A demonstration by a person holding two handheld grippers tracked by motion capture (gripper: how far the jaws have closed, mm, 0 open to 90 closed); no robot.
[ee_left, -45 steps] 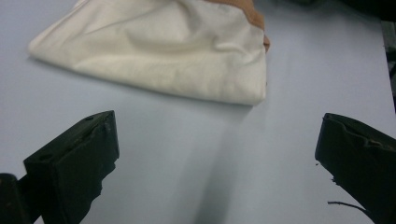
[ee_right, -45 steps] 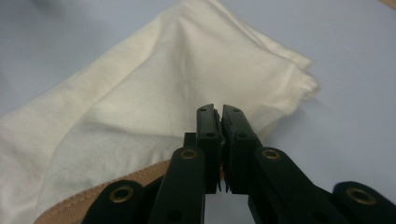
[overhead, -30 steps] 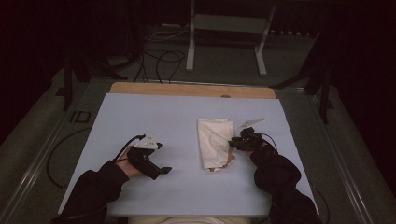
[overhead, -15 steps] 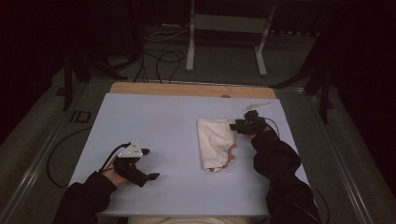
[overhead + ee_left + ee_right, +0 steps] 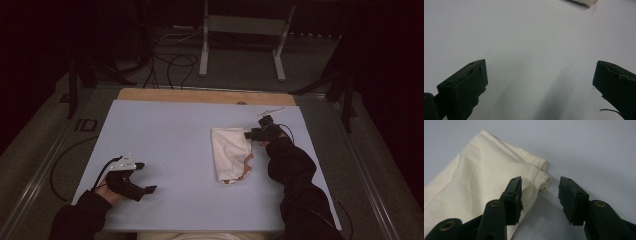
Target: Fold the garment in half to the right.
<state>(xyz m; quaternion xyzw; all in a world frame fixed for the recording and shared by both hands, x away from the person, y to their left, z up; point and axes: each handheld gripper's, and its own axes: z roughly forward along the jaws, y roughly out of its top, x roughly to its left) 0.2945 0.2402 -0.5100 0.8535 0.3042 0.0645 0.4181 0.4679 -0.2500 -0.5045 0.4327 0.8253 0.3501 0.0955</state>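
showing a folded cloth (image 5: 229, 159) lying flat, right gripper (image 5: 540, 192) just opening off its corner, left gripper (image 5: 540, 82) wide open over bare table (image 5: 165, 130); folding looks nearly done.

A pale blue sheet (image 5: 170, 145) covers the counter, leaving a wooden strip (image 5: 200, 96) bare along the far edge. Beyond it, black cables (image 5: 165, 62) lie on the floor beside a grey metal stand (image 5: 242, 42).
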